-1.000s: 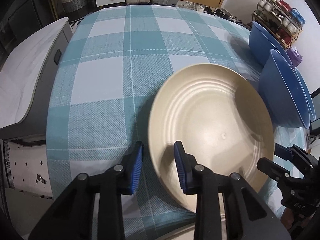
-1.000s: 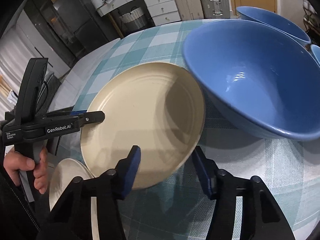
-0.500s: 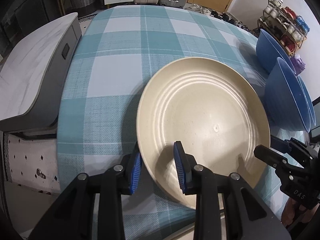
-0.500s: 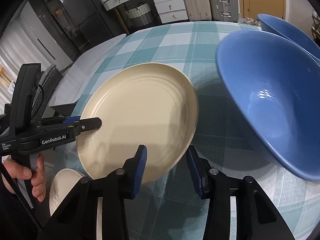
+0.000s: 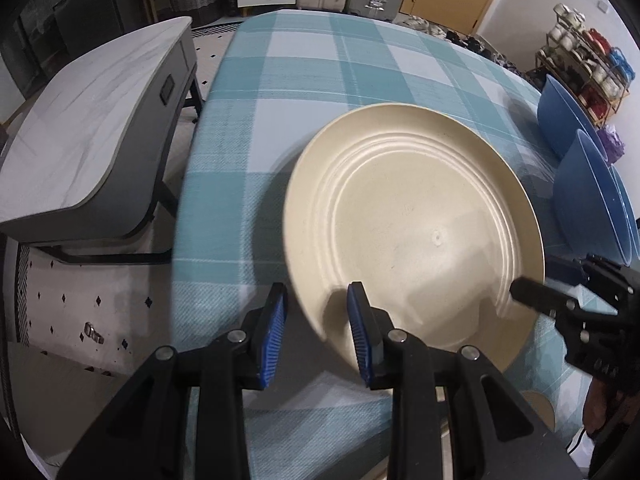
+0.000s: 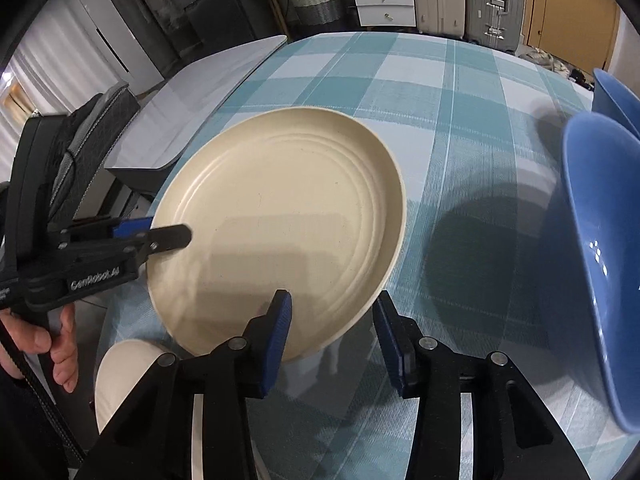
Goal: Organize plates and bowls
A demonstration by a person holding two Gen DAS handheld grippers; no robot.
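Plates and bowls sit on a tabletop [image 5: 320, 76] covered in a teal and white checked cloth. A large cream plate [image 5: 420, 224] with raised rings is lifted off the cloth at a tilt, near the tabletop's near edge and toward its left side.

The left tongs [image 5: 316, 334] grip the plate's near rim: the right blue pad lies on the plate's upper face, and the left pad sits outside, beneath the rim. The jaws are narrow, closed on the rim. In the right wrist view, the same tongs [image 6: 176, 236] reach in from the left, one black finger lying across the plate's face [image 6: 280, 224], with a person's hand [image 6: 44, 344] wrapped around the handle.

The right tongs [image 6: 332, 328] hover at the plate's near right rim. Their left pad overlaps the rim and the right pad stands clear over the cloth; the jaws are moderately wide, and the pads do not visibly press on the plate.

A second, smaller cream plate [image 6: 128, 380] lies at the near edge, partly under the lifted plate. Two blue bowls, a nearer blue bowl [image 6: 600, 260] and a farther blue bowl [image 6: 612, 96], stand along the tabletop's right edge. A grey side table [image 5: 88, 140] stands just beyond the left edge.
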